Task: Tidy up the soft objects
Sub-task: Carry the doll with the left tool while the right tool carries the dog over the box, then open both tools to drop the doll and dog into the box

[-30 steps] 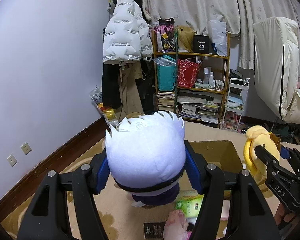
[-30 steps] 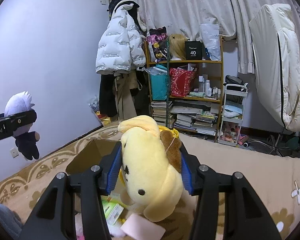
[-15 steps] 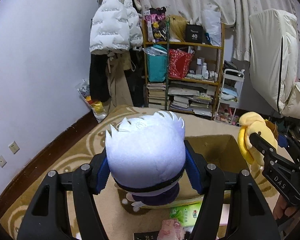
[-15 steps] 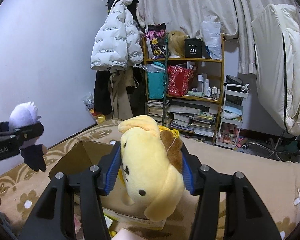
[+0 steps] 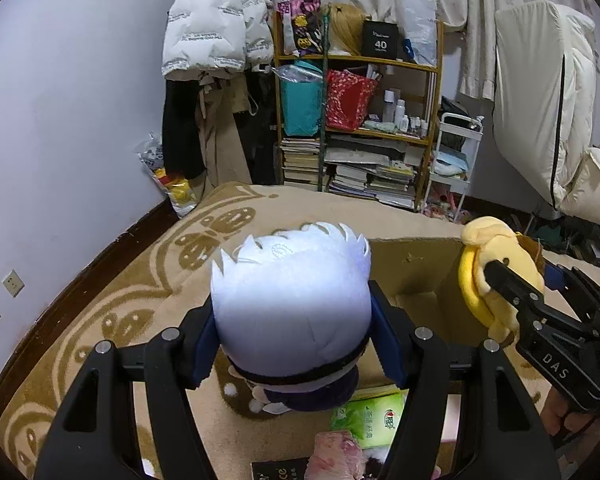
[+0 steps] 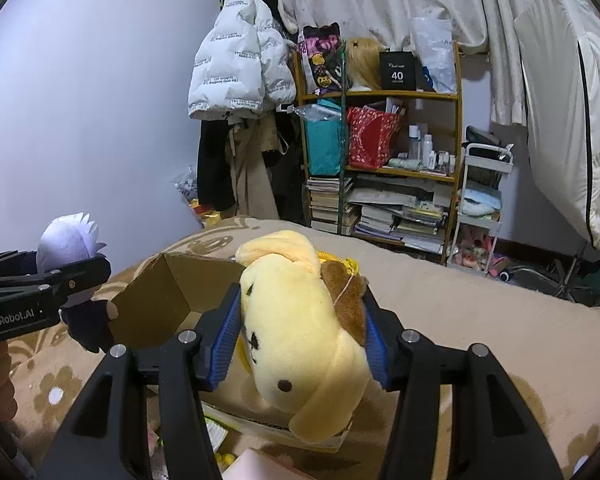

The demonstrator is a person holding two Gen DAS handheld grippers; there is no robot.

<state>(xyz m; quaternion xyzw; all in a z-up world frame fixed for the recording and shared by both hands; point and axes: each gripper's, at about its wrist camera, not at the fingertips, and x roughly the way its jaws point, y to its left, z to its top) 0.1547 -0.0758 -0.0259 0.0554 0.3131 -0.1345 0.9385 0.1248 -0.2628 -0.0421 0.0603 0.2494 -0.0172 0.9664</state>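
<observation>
My left gripper (image 5: 296,340) is shut on a white-haired plush doll (image 5: 292,304) with a dark body and holds it in the air near the left edge of an open cardboard box (image 5: 416,276). My right gripper (image 6: 300,340) is shut on a yellow plush dog (image 6: 300,328) with a brown cap and holds it above the box (image 6: 168,292). The doll (image 6: 70,240) and the left gripper (image 6: 60,276) show at the left of the right wrist view. The dog (image 5: 496,276) and the right gripper (image 5: 528,300) show at the right of the left wrist view.
The box stands on a beige patterned carpet (image 5: 148,288). A green packet (image 5: 368,416), a pink soft thing (image 5: 336,456) and a dark booklet (image 5: 280,472) lie near the box's front. A cluttered bookshelf (image 5: 360,128), hanging coats (image 5: 216,80) and a white trolley (image 6: 484,200) stand at the back wall.
Both grippers, each still holding its plush, have moved forward toward the box. The box now lies closer beneath them.
</observation>
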